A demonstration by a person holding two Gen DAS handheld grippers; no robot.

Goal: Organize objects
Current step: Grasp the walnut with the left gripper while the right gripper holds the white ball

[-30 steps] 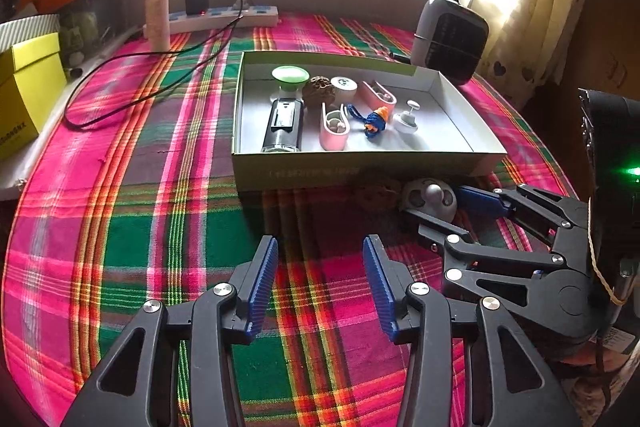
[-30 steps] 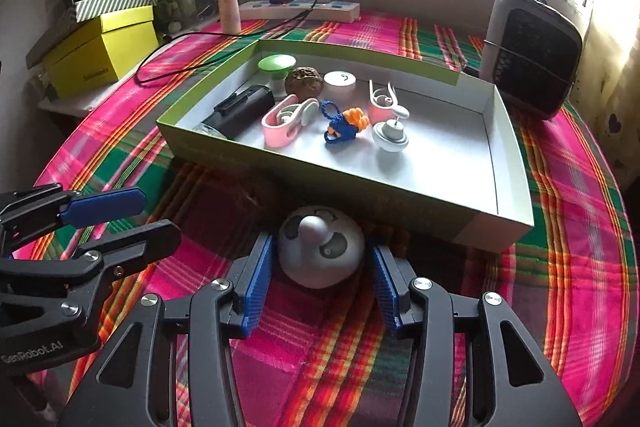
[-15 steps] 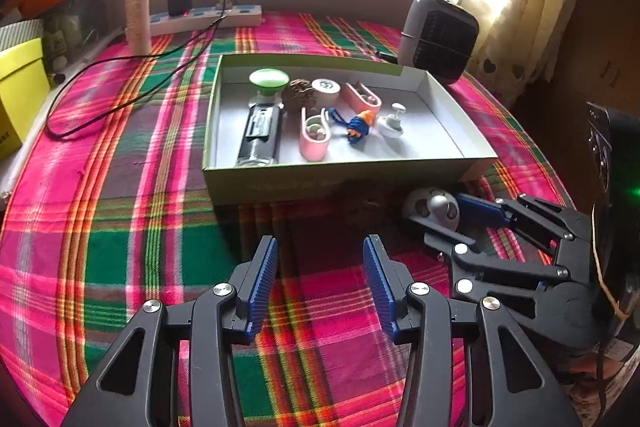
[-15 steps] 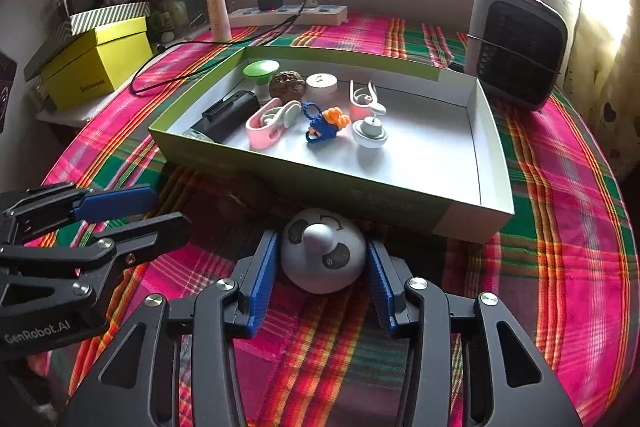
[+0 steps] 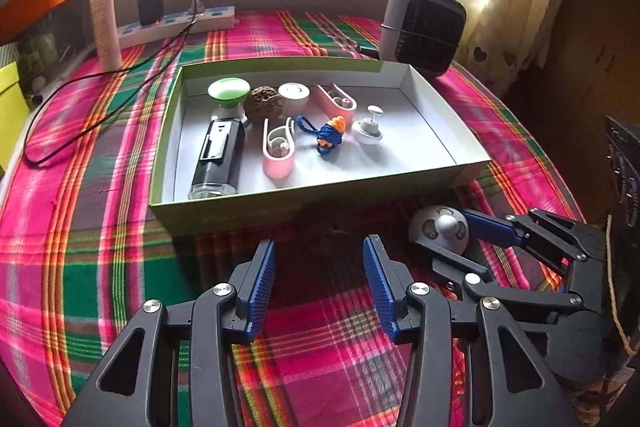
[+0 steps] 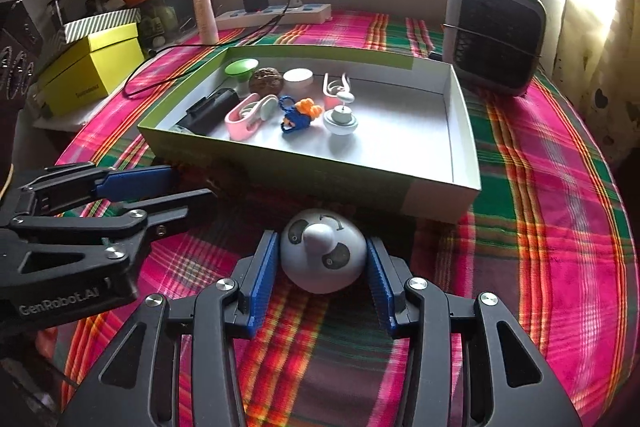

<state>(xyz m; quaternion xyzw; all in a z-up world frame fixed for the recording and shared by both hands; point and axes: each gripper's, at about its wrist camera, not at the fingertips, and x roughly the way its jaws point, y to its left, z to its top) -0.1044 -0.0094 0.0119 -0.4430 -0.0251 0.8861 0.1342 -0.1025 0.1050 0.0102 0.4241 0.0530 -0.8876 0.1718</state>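
Right wrist view: my right gripper [image 6: 322, 269] is clamping the dome toy [image 6: 323, 251]; my left gripper [image 5: 318, 285], at nine o'clock, is hanging wide, empty.

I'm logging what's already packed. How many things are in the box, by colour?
Pink: 2, clips
White or grey: 2, round case, knobbed top
Green: 1, cap
Brown: 1, nut
Black: 1, device
Blue and orange: 1, charm
Total: 8
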